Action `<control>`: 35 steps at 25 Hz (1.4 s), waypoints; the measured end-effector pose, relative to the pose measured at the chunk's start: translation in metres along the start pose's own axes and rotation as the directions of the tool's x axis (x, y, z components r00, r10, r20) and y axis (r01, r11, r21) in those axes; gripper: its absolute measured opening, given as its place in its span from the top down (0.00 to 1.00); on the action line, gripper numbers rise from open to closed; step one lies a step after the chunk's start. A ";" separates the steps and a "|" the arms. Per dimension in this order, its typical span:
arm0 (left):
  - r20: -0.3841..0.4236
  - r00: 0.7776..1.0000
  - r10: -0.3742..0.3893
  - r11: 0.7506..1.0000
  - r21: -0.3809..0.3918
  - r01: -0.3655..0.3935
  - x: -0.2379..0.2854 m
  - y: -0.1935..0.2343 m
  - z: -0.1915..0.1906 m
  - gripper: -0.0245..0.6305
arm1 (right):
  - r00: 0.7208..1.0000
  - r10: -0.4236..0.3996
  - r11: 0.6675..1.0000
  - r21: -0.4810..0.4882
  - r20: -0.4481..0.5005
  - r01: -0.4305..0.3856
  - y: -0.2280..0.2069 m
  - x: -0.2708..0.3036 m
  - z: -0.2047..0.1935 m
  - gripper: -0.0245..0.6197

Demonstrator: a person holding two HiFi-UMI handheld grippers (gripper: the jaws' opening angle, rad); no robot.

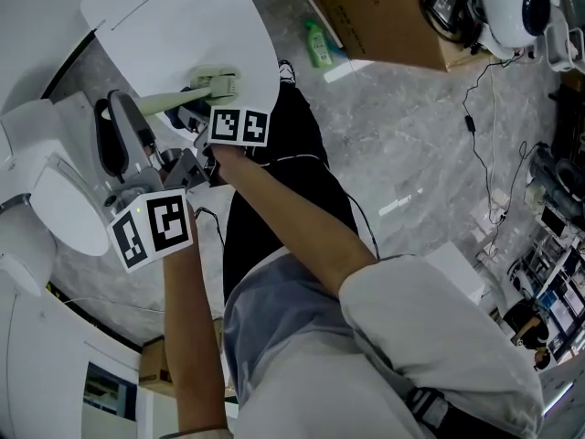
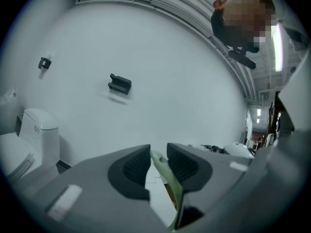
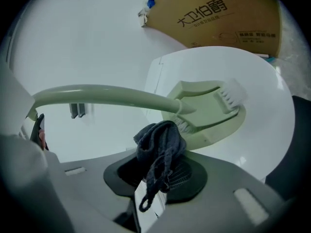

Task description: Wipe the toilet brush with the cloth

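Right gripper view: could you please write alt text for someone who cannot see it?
The right tongs grip a bunched dark cloth just beneath the head of a pale green toilet brush, whose handle runs left. Behind are a white toilet lid and a cardboard box.

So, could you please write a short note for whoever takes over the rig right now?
Left hand-held gripper: shut on the pale green handle of the toilet brush.
Right hand-held gripper: shut on the dark cloth, bunched at the brush neck just below the bristles.
Brush head: over the white toilet lid, with the handle running back to the left hand-held gripper.
Done: both grasps are made and the cloth is at the brush.
Left: wipe the head and handle. How much is already wiped cannot be told.
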State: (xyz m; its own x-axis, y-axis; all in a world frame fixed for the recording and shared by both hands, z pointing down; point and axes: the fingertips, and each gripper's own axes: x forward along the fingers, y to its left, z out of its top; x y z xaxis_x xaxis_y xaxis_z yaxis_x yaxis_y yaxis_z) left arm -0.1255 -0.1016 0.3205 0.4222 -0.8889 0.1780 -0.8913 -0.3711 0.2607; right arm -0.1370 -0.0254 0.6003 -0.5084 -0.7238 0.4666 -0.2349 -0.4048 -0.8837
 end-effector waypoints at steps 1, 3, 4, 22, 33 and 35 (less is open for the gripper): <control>0.000 1.000 -0.001 1.000 0.000 0.001 0.000 0.000 0.000 0.96 | 1.000 -0.003 1.000 0.004 -0.005 0.003 -0.001 -0.001 -0.002 0.82; 0.001 1.000 -0.002 1.000 0.000 0.002 0.000 0.001 0.000 0.96 | 1.000 -0.005 1.000 0.010 -0.010 0.005 -0.003 -0.004 -0.004 0.82; 0.002 1.000 -0.001 1.000 0.000 0.001 0.000 0.001 0.000 0.96 | 1.000 -0.007 1.000 0.009 -0.013 0.007 -0.004 -0.006 -0.005 0.82; 0.016 1.000 0.000 1.000 -0.003 0.000 0.000 0.001 0.001 0.96 | 0.994 -0.066 0.993 -0.105 -0.091 0.056 -0.029 -0.043 -0.013 0.82; 0.014 1.000 -0.004 1.000 -0.001 0.004 0.001 0.001 0.001 0.96 | 0.999 0.041 0.989 0.145 -0.016 -0.039 -0.038 -0.057 -0.007 0.82; 0.015 1.000 -0.006 1.000 -0.001 0.006 0.001 0.001 0.001 0.96 | 0.999 0.053 0.983 0.176 0.009 -0.054 -0.041 -0.060 -0.005 0.81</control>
State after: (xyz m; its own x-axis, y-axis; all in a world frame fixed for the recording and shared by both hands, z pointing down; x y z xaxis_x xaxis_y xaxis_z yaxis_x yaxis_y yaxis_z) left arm -0.1261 -0.1031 0.3204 0.4251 -0.8906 0.1619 -0.8884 -0.3763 0.2628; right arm -0.1006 0.0373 0.6081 -0.5126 -0.7494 0.4191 -0.0573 -0.4572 -0.8875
